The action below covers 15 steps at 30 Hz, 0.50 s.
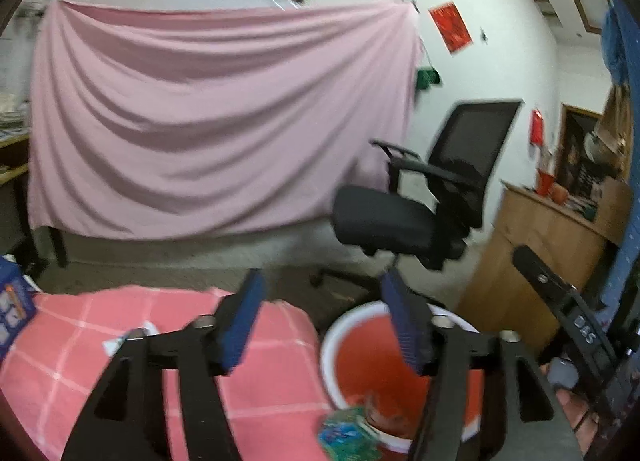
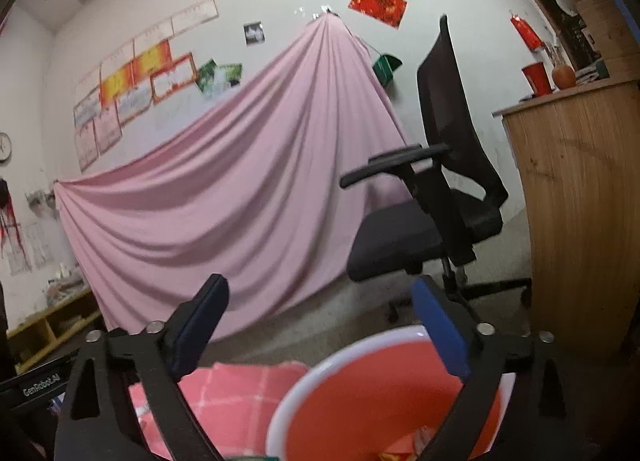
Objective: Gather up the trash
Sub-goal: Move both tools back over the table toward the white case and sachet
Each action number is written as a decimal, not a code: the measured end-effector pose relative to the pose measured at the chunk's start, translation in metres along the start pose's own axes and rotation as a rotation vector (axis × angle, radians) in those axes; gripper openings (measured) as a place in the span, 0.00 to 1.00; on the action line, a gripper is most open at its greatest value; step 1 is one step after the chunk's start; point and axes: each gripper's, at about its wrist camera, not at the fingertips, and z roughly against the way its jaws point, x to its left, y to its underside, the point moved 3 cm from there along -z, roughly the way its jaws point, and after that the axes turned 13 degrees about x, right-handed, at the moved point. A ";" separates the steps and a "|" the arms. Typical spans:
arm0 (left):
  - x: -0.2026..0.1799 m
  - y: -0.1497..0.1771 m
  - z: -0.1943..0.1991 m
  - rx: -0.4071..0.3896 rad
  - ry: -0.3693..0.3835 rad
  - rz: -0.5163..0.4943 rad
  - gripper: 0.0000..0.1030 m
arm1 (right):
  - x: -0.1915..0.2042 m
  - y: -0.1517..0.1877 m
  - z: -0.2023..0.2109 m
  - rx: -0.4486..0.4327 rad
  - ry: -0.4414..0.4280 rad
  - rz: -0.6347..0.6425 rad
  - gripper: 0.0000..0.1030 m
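A: Trash (image 1: 350, 431) lies at the near rim of the red bin (image 1: 360, 357), some inside, beside the pink-clothed table (image 1: 80, 361).

B: Left gripper (image 1: 324, 321) and right gripper (image 2: 320, 325)?

A: Both spread wide, empty, over the bin, likely for dropping.

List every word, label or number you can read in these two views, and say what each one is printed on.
"GenRobot.AI": white lettering on the black gripper body at the lower left of the right wrist view.
"DAS": on the black gripper body at the right edge of the left wrist view; further letters are cut off.
Wall certificates, red poster and blue box: print too blurred to read.
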 end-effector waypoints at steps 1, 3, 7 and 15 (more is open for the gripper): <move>0.008 -0.001 0.009 -0.033 -0.021 0.018 0.75 | 0.004 0.000 0.002 -0.019 -0.002 0.002 1.00; 0.022 0.001 0.022 -0.091 -0.055 0.048 0.95 | 0.011 -0.001 0.004 -0.043 -0.017 0.005 1.00; 0.047 0.003 0.043 -0.171 -0.135 0.098 0.98 | 0.028 -0.001 0.003 -0.063 -0.035 0.029 1.00; 0.092 0.021 0.072 -0.222 -0.265 0.091 0.98 | 0.070 0.011 -0.008 -0.052 -0.055 0.140 1.00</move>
